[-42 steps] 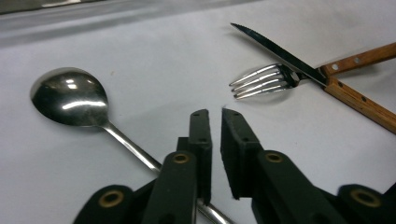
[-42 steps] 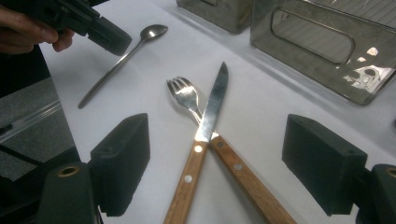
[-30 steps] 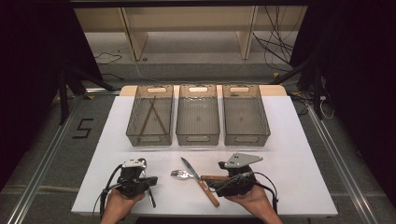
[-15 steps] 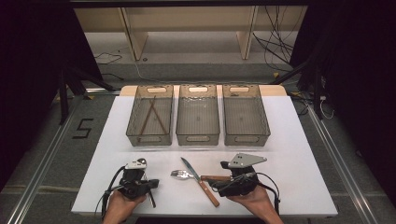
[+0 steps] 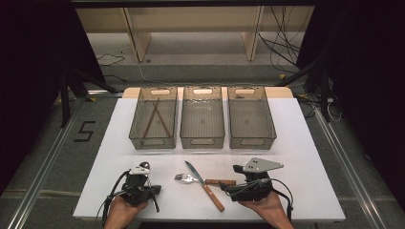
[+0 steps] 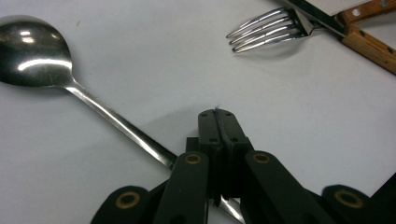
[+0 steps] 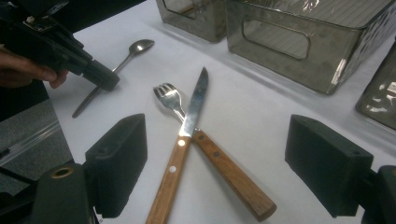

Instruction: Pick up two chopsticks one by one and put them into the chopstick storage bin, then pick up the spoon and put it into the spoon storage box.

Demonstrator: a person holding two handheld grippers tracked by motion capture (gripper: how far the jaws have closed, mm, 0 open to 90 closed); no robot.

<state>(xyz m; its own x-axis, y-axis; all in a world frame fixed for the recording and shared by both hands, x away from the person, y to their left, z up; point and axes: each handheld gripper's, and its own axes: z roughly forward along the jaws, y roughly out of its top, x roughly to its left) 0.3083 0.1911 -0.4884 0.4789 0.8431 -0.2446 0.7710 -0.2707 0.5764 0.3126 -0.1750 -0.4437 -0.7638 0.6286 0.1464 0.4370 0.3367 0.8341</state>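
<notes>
Sorting cutlery into bins, at the pickup step. Left claw [image 6: 218, 116] clenched empty, tips just beside the spoon [image 6: 35, 58] handle on the tabletop [image 5: 305, 143]. Right claw [image 7: 233, 172] released, straddling the crossed knife [image 7: 187, 126] and fork [image 7: 169, 99] handles. Next, probably: lowering onto one wooden handle, clenching, then carrying it to a bin [image 5: 251, 138].

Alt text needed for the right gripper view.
Between the right gripper's open black jaws, a wooden-handled knife lies crossed over a wooden-handled fork on the white table. Farther off, the left gripper hovers by a spoon; grey bins stand behind.
</notes>
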